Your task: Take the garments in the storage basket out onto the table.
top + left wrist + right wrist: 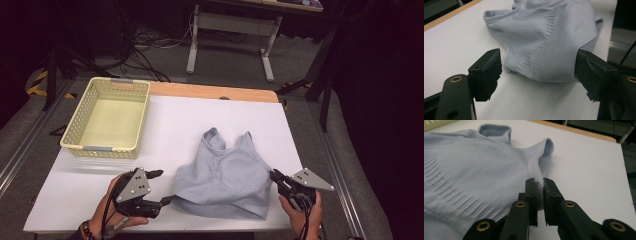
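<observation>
Pale blue ribbed top (pixel 225 175); pale yellow basket (pixel 75 130); white table cover (pixel 170 125).

Bright overhead light floods the white table (pixel 165 130), surroundings sink into darkness; both gripper views go soft up close.

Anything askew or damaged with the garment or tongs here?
The pale blue top lies rumpled, its bottom hem folded under at the near edge rather than flat. The right tongs pinch its side seam; the left tongs stand open at the other side. The left tongs' pads look ragged and chipped. The basket sits square.
</observation>
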Available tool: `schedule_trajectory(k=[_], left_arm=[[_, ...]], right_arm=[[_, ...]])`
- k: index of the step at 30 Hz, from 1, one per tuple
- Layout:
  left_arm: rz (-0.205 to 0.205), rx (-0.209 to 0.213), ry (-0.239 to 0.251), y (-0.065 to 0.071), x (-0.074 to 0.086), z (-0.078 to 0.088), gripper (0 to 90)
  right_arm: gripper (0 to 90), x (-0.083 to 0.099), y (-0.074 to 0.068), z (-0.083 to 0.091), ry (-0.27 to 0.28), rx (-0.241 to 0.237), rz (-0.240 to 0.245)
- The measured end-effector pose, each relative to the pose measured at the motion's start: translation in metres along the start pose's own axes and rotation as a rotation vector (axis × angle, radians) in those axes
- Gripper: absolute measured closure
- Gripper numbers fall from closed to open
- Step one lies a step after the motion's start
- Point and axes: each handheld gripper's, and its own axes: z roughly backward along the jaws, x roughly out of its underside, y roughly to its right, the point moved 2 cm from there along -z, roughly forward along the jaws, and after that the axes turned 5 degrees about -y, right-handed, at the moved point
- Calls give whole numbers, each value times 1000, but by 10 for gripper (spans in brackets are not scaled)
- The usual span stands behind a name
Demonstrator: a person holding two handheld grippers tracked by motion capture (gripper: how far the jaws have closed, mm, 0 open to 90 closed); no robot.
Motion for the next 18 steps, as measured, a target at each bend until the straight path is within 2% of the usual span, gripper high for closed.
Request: schedule_trajectory(k=[1,4,5,6,7,8,9,10,13,15,18], left_arm=[[11,0,6,-3,-1,0,254],[62,29,65,-12,-3,8,260],[62,29,65,-12,-3,8,272],[84,18,91,-16,-4,13,272],[89,-15,81,-20,-5,15,287],[89,-15,81,-20,-5,15,289],[78,-41,53,-22,-4,11,289],[78,-41,53,-22,-4,11,289],[64,-37,-5,-20,0,-6,288],[34,-45,-58,-19,2,-22,281],[36,-36,-80,-21,2,-34,277]], right_arm=[[827,4,2,-5,-28,10,0],[827,5,-1,-9,-49,29,36],[827,5,-1,-9,-49,29,36],[827,5,-3,-10,-51,30,47],[826,5,-5,-12,-56,18,58],[826,5,-5,-12,-56,18,58],[823,5,-7,-14,-71,7,66],[823,5,-7,-14,-71,7,66],[819,7,-8,-18,-92,3,77],[811,7,-9,-19,-100,6,83],[780,7,-9,-21,-106,8,81]])
